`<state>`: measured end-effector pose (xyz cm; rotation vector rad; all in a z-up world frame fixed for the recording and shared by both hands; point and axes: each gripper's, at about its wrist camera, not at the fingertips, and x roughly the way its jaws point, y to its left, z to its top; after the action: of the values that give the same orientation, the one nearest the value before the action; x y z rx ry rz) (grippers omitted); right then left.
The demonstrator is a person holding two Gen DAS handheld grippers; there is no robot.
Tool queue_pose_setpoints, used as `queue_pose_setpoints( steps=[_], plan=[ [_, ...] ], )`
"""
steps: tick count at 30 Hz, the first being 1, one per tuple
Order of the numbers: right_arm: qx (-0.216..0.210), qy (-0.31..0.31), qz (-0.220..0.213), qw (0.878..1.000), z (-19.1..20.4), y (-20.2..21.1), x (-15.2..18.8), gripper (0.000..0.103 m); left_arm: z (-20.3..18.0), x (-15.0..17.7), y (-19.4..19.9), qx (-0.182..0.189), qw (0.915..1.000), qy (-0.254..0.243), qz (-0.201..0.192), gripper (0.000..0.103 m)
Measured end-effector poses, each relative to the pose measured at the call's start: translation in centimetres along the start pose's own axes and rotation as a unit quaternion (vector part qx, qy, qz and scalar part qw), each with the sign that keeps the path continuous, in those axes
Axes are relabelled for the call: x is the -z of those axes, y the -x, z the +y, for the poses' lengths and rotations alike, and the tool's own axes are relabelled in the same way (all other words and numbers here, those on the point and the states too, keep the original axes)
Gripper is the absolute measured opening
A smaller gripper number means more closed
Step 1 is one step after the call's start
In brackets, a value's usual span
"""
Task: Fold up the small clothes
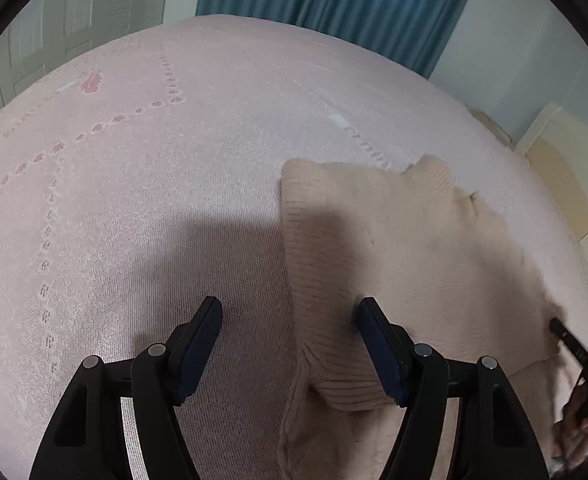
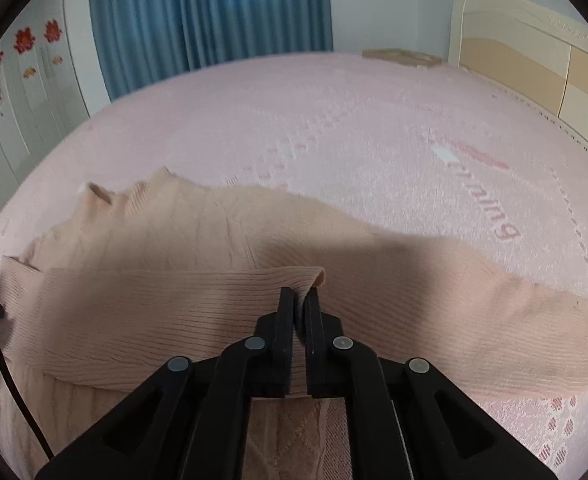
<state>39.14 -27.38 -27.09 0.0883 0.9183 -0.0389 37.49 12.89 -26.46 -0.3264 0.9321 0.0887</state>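
Sweater, one, peach ribbed knit, lies on the pink bedspread; its lower part is cut off at six o'clock behind the gripper arms. Right gripper is clamped on a folded ribbed edge. Left gripper stands apart, straddling the sweater's edge without pinching.

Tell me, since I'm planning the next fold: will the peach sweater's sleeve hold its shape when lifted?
Probably not. The sweater is soft ribbed knit, already draping in wrinkles on the bedspread, so it should sag. The right gripper pinches only the cuff; the rest would likely trail.
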Motion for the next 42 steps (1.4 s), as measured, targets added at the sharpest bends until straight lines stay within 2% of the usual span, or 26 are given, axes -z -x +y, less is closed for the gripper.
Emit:
queue_pose_setpoints(
  steps=[2,4,7,9,11,12,14,15,18,21,25,27,31,38,42],
  plan=[
    [0.005,-0.011,0.0,1.0,-0.6,0.2,-0.1,0.024,-0.7,0.2,-0.3,-0.013,0.9996,-0.024,0.001,0.073],
    [0.026,-0.018,-0.008,0.999,-1.2,0.8,-0.2,0.034,-1.4,0.4,-0.5,-0.028,0.9986,-0.045,-0.003,0.075],
    [0.049,-0.014,-0.024,0.998,-2.3,2.4,-0.5,0.037,-2.3,0.7,-0.7,-0.054,0.9962,-0.068,-0.011,0.078],
    [0.056,-0.013,-0.029,0.998,-3.5,4.0,-0.5,0.041,-2.3,0.7,-0.6,-0.055,0.9963,-0.066,-0.011,0.08],
    [0.061,-0.024,-0.037,0.997,-5.2,5.8,-0.1,0.055,-2.0,0.6,-0.6,-0.047,0.9972,-0.057,-0.01,0.081],
    [0.067,-0.037,-0.043,0.996,-6.6,6.8,0.2,0.059,-1.9,0.5,-0.6,-0.045,0.9974,-0.056,-0.01,0.081],
    [0.081,-0.061,-0.031,0.994,-9.5,8.0,0.9,0.071,-1.9,0.6,-0.5,-0.044,0.9974,-0.056,-0.012,0.081],
    [0.082,-0.07,-0.021,0.994,-10.9,8.3,1.2,0.073,-1.9,0.6,-0.5,-0.045,0.9972,-0.058,-0.014,0.082],
    [0.094,-0.089,0.005,0.991,-16.0,9.3,3.4,0.075,-2.0,0.6,-0.5,-0.05,0.9969,-0.059,-0.015,0.084],
    [0.135,-0.11,0.012,0.985,-21.2,9.9,6.3,0.075,-1.9,0.7,-0.5,-0.047,0.9974,-0.052,-0.016,0.085],
    [0.118,-0.169,0.031,0.978,-27.0,10.0,9.8,0.075,-2.0,0.7,-0.6,-0.052,0.997,-0.054,-0.017,0.086],
    [0.093,-0.186,0.027,0.978,-28.5,10.0,10.8,0.075,-2.0,0.7,-0.6,-0.054,0.9969,-0.055,-0.018,0.087],
    [0.077,-0.196,0.013,0.978,-29.6,9.9,10.7,0.08,-1.9,0.7,-0.7,-0.05,0.9971,-0.054,-0.018,0.088],
    [0.047,-0.271,0.005,0.962,-33.3,8.4,9.2,0.082,-1.9,0.7,-0.8,-0.05,0.9971,-0.055,-0.018,0.089],
    [0.041,-0.289,-0.007,0.956,-33.9,7.7,8.5,0.082,-2.0,0.7,-0.8,-0.049,0.9972,-0.054,-0.017,0.09]
  ],
)
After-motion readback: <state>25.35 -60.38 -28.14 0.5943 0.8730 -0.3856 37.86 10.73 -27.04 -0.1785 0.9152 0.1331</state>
